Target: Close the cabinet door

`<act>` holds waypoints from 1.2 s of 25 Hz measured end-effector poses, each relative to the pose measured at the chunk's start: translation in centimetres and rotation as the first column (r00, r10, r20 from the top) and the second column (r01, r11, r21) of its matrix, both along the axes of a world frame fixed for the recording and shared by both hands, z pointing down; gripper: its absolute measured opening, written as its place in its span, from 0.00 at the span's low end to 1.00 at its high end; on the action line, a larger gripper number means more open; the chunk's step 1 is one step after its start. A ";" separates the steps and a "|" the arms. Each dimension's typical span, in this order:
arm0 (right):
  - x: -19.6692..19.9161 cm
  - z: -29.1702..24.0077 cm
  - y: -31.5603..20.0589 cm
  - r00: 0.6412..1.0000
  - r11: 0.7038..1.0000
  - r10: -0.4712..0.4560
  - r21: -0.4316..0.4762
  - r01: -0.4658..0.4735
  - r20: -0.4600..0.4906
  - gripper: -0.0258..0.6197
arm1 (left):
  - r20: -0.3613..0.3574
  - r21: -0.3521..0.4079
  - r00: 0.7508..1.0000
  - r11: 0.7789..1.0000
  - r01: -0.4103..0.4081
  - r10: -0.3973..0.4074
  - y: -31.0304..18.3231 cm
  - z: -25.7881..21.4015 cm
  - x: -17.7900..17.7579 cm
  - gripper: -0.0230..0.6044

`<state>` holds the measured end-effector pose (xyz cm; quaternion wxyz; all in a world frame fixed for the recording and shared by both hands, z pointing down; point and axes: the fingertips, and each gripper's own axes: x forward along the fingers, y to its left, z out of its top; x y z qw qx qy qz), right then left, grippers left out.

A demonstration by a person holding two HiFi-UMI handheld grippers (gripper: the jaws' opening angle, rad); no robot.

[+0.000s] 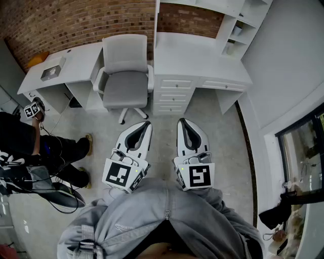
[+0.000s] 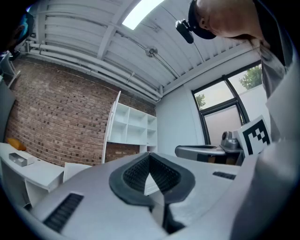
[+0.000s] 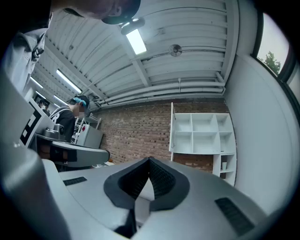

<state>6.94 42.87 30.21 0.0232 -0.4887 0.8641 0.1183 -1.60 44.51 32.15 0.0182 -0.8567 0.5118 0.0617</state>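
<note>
Left gripper (image 1: 146, 124): jaws seen pressed together, nothing between them — held close to the body.
Right gripper (image 1: 182, 122): likewise closed and empty, just beside the left.
Cabinet door (image 1: 157, 15): seen edge-on, standing out from the left side of the white shelves (image 1: 242, 26) above the desk (image 1: 202, 60), well ahead of both grippers.
Office chair (image 1: 125, 76): parked left of the drawers (image 1: 174, 96).

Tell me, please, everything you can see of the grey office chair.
The office chair has a light grey padded seat and backrest, white armrests and a white star base on castors. It stands upright and empty on the floor, back toward the brick wall, between the left desk and the drawer unit. Whether it touches either is unclear.
</note>
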 end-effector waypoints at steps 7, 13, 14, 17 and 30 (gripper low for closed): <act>1.8 0.6 1.0 1.000 1.000 -0.010 0.002 0.010 0.001 0.08 | 0.004 0.006 1.000 1.000 0.015 -0.015 1.1 0.4 1.7 0.05; 2.7 0.7 0.8 0.999 1.000 -0.024 -0.006 0.024 0.027 0.08 | 0.002 0.011 1.000 1.000 0.026 -0.027 1.3 0.4 2.6 0.05; 2.7 0.7 0.3 0.999 1.000 -0.028 -0.013 0.028 0.042 0.08 | 0.004 0.006 1.000 1.000 0.028 -0.028 0.8 0.4 2.6 0.05; 2.5 1.1 -0.2 0.997 0.999 -0.033 -0.023 0.035 0.065 0.08 | 0.015 -0.009 0.999 0.999 0.033 -0.032 0.4 0.9 2.4 0.05; -0.5 2.4 -4.7 0.998 0.999 -0.025 -0.035 0.027 0.056 0.08 | -0.003 -0.010 1.000 1.000 0.019 -0.019 -4.4 2.0 -0.2 0.05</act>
